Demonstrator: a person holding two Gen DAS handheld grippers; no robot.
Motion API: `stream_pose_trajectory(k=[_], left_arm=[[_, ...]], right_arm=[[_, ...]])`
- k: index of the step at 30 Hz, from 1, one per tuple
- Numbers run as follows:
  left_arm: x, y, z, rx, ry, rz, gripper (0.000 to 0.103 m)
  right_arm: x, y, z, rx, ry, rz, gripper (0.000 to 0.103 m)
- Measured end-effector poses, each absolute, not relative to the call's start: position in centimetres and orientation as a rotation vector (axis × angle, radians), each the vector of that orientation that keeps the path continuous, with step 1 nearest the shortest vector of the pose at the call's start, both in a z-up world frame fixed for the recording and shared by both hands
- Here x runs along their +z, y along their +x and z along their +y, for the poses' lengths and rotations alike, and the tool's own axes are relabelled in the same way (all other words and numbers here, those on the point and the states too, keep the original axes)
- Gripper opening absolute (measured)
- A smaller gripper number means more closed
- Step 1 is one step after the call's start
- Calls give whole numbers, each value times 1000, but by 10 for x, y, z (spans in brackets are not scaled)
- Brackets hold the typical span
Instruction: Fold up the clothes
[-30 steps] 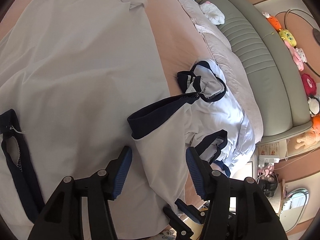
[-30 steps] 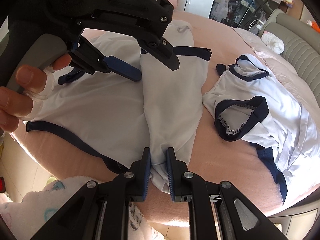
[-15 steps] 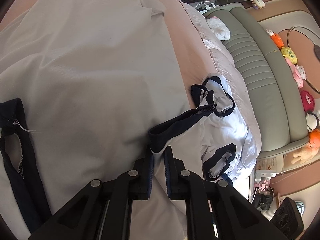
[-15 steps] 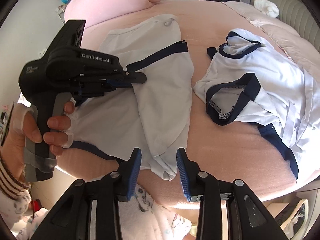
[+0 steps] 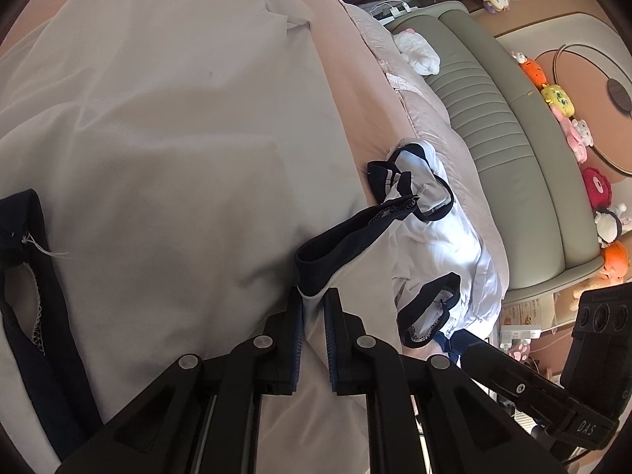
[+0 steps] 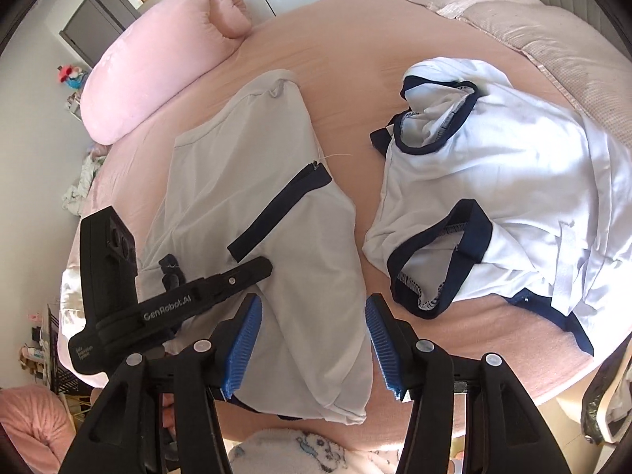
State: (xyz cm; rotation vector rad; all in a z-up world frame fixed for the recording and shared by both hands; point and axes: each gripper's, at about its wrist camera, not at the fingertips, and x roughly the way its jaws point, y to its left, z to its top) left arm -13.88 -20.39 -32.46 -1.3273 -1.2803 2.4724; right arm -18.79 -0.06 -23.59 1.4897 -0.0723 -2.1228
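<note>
While my left gripper (image 5: 314,316) pinches the smooth grey navy-banded sleeve (image 5: 335,260), my right gripper (image 6: 312,339), jaws opening, holds nothing above the folded grey shirt (image 6: 252,181).

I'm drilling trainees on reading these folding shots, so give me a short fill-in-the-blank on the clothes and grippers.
1. The left gripper is shut on the grey shirt's ____.
2. The trim on the white shirt is coloured ____.
3. At the bed's far end lies a ____ pillow.
4. The right gripper, jaws opening, holds ____.

Missing words: sleeve; navy; pink; nothing
</note>
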Motion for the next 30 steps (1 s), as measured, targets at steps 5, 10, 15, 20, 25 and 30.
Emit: stream_pose_trajectory(k=[5, 10, 15, 20, 25, 30], left_arm=[[-325, -136, -202, 2492, -1285, -1265, 9], [-320, -134, -198, 2538, -1245, -1203, 9], [-309, -132, -191, 2587, -1145, -1113, 9], [-302, -134, -185, 2571, -1074, -1066, 9], [-303, -141, -181, 2534, -1064, -1070, 9], [-299, -141, -179, 2549, -1046, -1082, 8]], right_arm=[[-247, -208, -23, -2060, 1577, -169, 54], [-261, -228, -45, -2004, 1656, -260, 54], [-271, -238, -60, -1969, 1710, -307, 54], [-287, -247, -62, -1922, 1784, -399, 54], [-292, -245, -57, -1912, 1748, -417, 54], [-289, -236, -54, -1969, 1678, -318, 29]])
